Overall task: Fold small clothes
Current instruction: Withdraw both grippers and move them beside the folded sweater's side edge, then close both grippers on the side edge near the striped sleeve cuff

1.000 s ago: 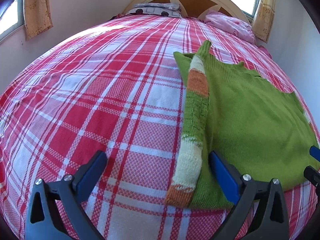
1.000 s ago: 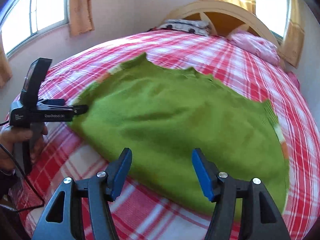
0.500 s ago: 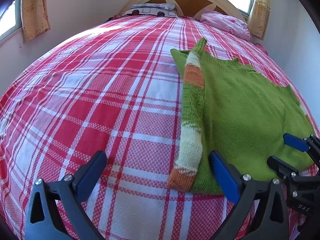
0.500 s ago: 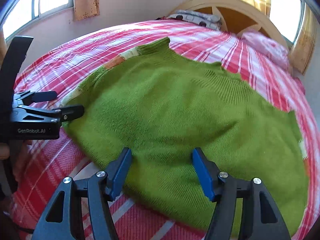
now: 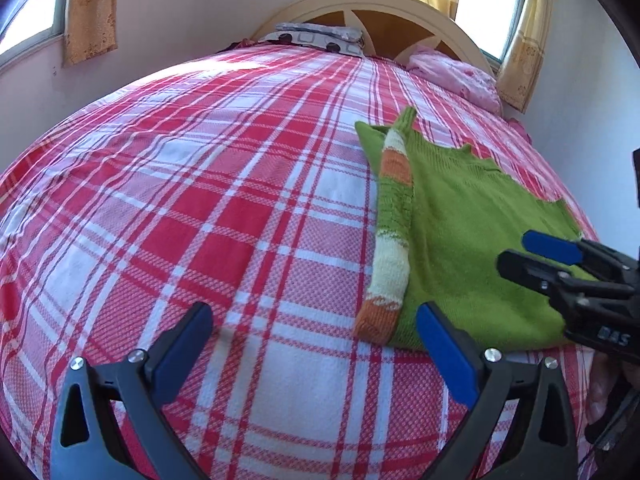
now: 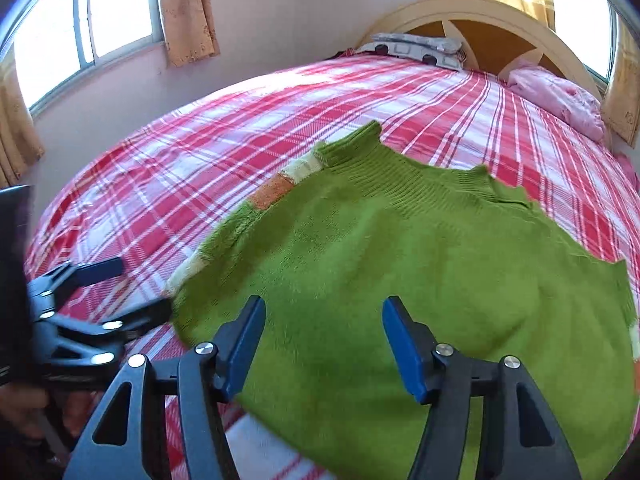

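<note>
Sweater (image 6: 400, 280) flat on bed (image 5: 200, 200).
Soft, limp knit; take the hem. Left gripper (image 5: 312, 344) and right gripper (image 6: 324, 340) gape, empty.

Left gripper (image 5: 312, 344): black plastic frame, triangular cut-outs in each arm, one silver round-head screw near each finger base and another further out. Fingers (image 5: 446, 354) faced with flat blue pads. Right gripper (image 6: 324, 340): same build, black arms with triangular openings, silver screws, blue pads on the fingers (image 6: 404, 348). Seen from the left wrist view, the right gripper's body carries white lettering, partly legible, reading something like "DAS". A bit of bare skin (image 6: 24, 400) shows below the left gripper's body in the right wrist view, blurred.
</note>
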`<action>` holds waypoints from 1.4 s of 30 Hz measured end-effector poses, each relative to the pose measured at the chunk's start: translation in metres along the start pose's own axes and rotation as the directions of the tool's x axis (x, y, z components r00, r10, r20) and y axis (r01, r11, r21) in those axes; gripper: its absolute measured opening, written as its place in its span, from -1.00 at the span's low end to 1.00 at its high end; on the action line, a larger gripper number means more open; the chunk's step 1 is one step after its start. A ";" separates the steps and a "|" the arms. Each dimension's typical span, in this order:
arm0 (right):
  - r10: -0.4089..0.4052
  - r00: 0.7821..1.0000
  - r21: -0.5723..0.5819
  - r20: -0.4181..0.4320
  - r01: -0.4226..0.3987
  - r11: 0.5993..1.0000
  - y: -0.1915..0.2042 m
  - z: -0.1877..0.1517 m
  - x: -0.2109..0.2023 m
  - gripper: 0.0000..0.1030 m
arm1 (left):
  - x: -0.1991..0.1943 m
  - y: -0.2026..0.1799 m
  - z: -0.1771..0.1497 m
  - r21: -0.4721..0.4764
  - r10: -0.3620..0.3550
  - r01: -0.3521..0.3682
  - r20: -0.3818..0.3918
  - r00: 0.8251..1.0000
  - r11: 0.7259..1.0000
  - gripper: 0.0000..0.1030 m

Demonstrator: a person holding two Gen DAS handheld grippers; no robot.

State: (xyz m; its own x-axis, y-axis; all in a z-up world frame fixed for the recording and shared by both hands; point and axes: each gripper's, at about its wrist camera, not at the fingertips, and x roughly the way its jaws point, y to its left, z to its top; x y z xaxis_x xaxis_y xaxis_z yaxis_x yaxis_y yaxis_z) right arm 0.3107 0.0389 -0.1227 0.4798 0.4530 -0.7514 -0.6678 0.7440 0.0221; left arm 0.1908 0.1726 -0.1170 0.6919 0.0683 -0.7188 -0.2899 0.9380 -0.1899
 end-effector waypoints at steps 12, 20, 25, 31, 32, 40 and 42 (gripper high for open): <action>0.026 1.000 -0.073 0.005 -0.025 0.997 0.033 -0.028 -0.010 0.08 | 0.000 0.034 0.037 0.015 0.010 -0.011 0.047 0.999 1.000 1.00; -0.002 0.998 -0.292 0.056 0.018 0.956 0.092 -0.024 -0.007 0.09 | 0.026 0.040 0.084 0.050 -0.047 0.044 0.049 0.998 0.998 1.00; -0.082 0.995 -0.394 0.053 0.097 0.914 0.115 -0.031 0.015 0.08 | 0.056 0.026 0.091 0.043 -0.141 0.141 -0.009 0.990 0.989 1.00; -0.140 0.986 -0.418 0.085 0.163 0.894 0.112 -0.029 0.018 0.08 | 0.086 0.004 0.102 0.044 -0.238 0.240 -0.050 0.970 0.970 1.00; -0.139 0.987 -0.413 0.083 0.161 0.896 0.113 -0.029 0.018 0.08 | 0.089 0.002 0.105 0.042 -0.249 0.251 -0.055 0.967 0.967 1.00; -0.145 0.986 -0.403 0.088 0.168 0.900 0.110 -0.022 0.028 0.08 | 0.113 -0.023 0.128 0.082 -0.356 0.362 -0.080 0.931 0.928 0.90; -0.142 0.986 -0.398 0.087 0.165 0.902 0.107 -0.021 0.030 0.08 | 0.123 -0.029 0.135 0.092 -0.376 0.385 -0.100 0.921 0.918 0.81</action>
State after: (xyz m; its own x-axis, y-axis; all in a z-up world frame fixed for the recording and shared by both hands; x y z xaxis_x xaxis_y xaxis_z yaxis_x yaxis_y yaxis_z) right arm 0.2412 0.1221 -0.1566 0.6173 0.3840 -0.6867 -0.7502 0.5503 -0.3666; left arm 0.3733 0.1995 -0.1098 0.6805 -0.3241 -0.6572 0.0613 0.9189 -0.3896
